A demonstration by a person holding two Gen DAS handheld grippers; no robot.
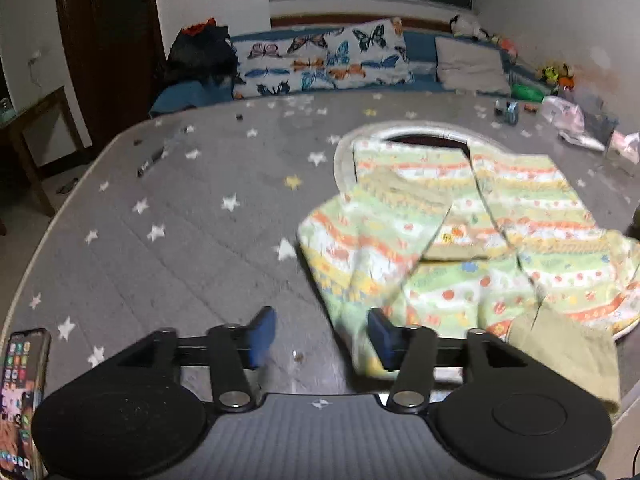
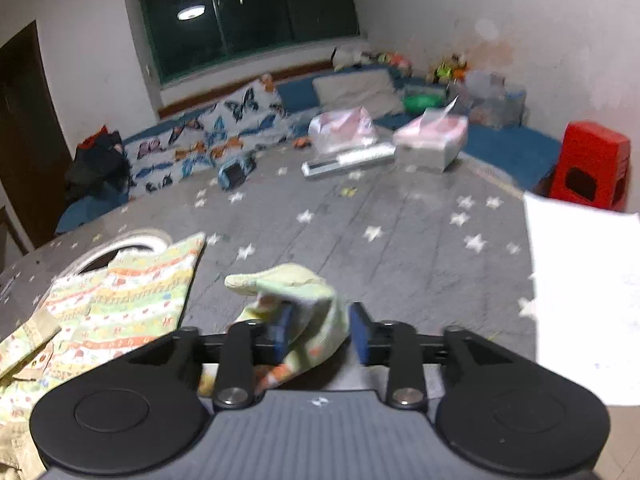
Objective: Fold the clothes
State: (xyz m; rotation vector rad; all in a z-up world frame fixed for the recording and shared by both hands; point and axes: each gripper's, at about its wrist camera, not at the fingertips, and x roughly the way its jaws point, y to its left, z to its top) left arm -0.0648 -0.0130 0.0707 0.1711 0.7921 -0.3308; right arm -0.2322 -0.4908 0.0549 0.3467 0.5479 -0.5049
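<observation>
Sleeve lifted for folding on the bed.
Right claw [image 2: 318, 334], part open, has the garment [image 1: 460, 236] sleeve draped between its pads; left claw [image 1: 322, 338] gapes empty near the bed's [image 1: 160, 220] front edge.

A wide bed [image 1: 168, 208] fills the room, covered in a grey sheet scattered with white stars. Along its far edge lie a butterfly-print pillow [image 1: 320, 60] and a plain pale pillow [image 1: 468, 64] on blue bedding. Behind them a dark window [image 2: 248, 12] with green frames reflects a round ceiling lamp [image 2: 191, 12]. The walls are white, stained near the right corner. A dark brown door [image 1: 108, 40] stands at left beside a small wooden table [image 1: 36, 136]. A red plastic stool [image 2: 590, 164] sits by the right wall, and what may be toys, too blurred to tell, crowd the corner
</observation>
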